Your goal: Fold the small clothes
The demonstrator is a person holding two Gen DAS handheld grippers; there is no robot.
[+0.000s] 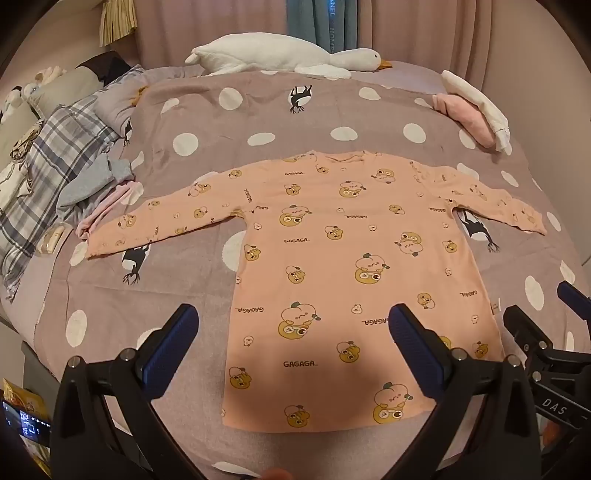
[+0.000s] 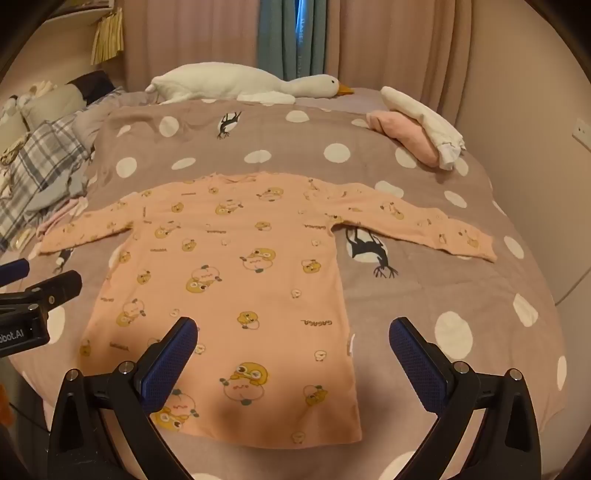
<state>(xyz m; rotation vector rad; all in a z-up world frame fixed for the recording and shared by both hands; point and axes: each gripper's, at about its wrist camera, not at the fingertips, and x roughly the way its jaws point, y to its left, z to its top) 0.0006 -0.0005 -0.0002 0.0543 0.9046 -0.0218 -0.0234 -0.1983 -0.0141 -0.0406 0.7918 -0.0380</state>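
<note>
Covering the bed, a dotted blanket (image 1: 258,110) meets curtains (image 1: 406,26).

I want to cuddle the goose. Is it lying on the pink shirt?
No, the goose lies at the far edge of the bed, well beyond the shirt.

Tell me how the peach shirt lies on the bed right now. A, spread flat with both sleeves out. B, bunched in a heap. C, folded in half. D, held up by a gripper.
A: the shirt lies flat on the bedspread, a sleeve stretched out to each side, and both the left gripper and the right gripper hover open above its hem, holding nothing.
</note>
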